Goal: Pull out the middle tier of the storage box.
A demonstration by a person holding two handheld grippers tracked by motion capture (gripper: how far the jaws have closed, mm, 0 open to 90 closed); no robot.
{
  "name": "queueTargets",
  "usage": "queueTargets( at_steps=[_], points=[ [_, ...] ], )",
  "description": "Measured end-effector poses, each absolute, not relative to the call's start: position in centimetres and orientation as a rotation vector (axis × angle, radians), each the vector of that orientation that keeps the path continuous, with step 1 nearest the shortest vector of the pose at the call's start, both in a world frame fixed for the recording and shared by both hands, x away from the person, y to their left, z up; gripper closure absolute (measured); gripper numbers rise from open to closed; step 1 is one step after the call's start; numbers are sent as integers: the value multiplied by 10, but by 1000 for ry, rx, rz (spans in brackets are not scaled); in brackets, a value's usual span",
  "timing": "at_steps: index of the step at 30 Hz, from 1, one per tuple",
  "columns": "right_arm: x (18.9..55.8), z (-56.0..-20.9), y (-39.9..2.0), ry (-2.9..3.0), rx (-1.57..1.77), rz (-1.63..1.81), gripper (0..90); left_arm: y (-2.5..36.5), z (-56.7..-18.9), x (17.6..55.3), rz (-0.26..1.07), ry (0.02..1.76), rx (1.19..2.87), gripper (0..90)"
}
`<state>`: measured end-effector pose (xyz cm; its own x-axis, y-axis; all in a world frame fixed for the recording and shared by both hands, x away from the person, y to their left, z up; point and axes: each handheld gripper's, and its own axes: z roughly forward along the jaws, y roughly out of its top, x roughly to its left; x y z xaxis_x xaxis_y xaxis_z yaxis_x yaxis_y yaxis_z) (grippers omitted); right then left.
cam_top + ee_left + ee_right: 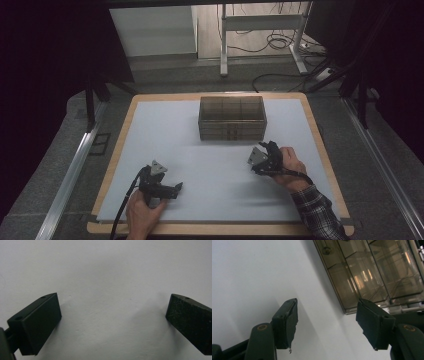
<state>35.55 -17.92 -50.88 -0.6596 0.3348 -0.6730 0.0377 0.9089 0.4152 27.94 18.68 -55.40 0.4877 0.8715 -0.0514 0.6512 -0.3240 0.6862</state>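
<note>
A clear smoky plastic organiser box (231,118) with small drawers stands at the far middle of the pale mat (175,135). My right gripper (262,155) hovers just in front of the box's right corner, tilted toward it. In the right gripper view its jaws (327,303) stand apart with bare mat between them, and the box (367,272) lies ahead at the upper right. Near the front left of the mat, my left gripper (172,190) lies low, pointing right. In the left gripper view it (113,300) is wide open over bare mat.
The mat lies on a wooden board (125,125) whose edge shows all around. Metal rails (70,170) run along both sides of the table. Beyond the far edge are white desk legs (224,45) and cables on the floor.
</note>
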Motion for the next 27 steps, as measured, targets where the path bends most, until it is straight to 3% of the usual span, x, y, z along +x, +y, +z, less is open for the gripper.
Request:
queueTargets(
  at_steps=[22,27],
  points=[
    [368,-513,-151,2163,129,392,336,187,-554,279,434,1249,2082,0],
    [371,-514,-144,2124,84,332,375,187,-554,279,434,1249,2082,0]
  ],
)
